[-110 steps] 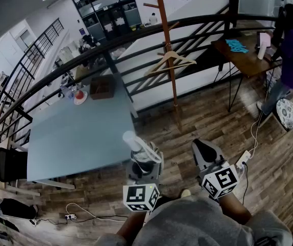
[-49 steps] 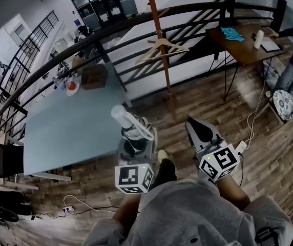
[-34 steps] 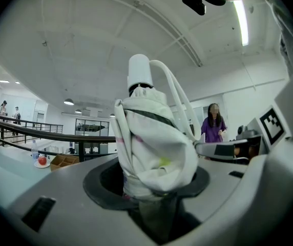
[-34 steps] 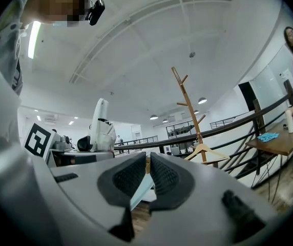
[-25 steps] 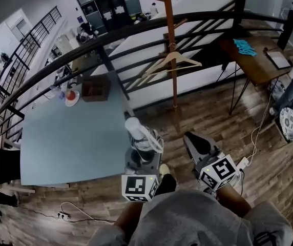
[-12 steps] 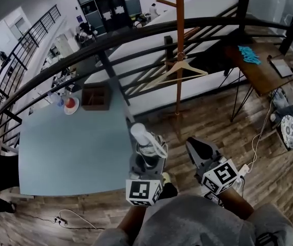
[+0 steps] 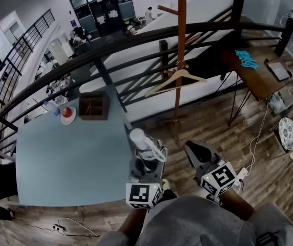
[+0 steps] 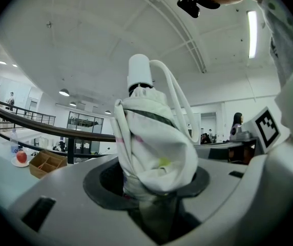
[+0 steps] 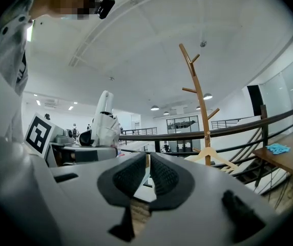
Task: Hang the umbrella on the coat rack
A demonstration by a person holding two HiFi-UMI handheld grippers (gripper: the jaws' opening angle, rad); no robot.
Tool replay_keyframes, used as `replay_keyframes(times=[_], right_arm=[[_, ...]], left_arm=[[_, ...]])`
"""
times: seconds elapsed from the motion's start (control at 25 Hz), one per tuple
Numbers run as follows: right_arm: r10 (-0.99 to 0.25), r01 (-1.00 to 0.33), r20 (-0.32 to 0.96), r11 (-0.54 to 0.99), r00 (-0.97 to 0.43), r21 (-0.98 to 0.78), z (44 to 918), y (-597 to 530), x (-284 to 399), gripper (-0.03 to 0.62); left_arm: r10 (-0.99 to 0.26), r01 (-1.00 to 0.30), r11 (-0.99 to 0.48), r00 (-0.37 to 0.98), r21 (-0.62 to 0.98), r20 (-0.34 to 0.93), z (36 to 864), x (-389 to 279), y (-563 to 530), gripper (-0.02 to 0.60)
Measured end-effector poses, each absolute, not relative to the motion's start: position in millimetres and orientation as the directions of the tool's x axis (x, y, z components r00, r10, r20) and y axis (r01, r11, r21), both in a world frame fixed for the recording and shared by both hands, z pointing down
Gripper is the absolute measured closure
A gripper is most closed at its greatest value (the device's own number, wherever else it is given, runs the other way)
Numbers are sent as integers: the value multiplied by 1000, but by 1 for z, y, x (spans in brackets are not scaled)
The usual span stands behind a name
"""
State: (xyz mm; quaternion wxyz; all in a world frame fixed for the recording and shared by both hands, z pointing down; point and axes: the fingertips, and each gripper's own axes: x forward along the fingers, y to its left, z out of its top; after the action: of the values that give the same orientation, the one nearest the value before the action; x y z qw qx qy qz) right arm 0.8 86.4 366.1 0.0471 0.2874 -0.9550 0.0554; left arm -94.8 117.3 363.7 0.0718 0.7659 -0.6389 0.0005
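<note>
Head view: coat rack (image 7: pixel 181 60) getting cut off at top edge, hanger (image 7: pixel 176 78) dangling from it. Forearms mostly hiding under grey top. Left gripper (image 7: pixel 145 160) pointing fwd by table (image 7: pixel 59 163) corner, jaws hiding beneath umbrella (image 7: pixel 142 143). Right gripper (image 7: pixel 193 150) pointing fwd just beside it, not touching. Both sitting well short of rack.

Left gripper view: clamping folded white umbrella between wide-set jaws, cap end standing up, strap looping at the side. Lower end sinking into dark gap, hard to make out.

Right gripper view: pads meeting tip to tip, gripping nothing. Rack base hiding behind gripper body. Umbrella showing at left, bottom part disappearing behind left gripper.
</note>
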Motion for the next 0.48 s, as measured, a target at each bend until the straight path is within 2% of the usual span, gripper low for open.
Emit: replay_keyframes(times=[0.48], right_arm=[[-569,-576,97,813,-817,-84,363,42,-34,554]], left_arm=[[-975,-976,-186,198,118,100,368,-129,77,354]])
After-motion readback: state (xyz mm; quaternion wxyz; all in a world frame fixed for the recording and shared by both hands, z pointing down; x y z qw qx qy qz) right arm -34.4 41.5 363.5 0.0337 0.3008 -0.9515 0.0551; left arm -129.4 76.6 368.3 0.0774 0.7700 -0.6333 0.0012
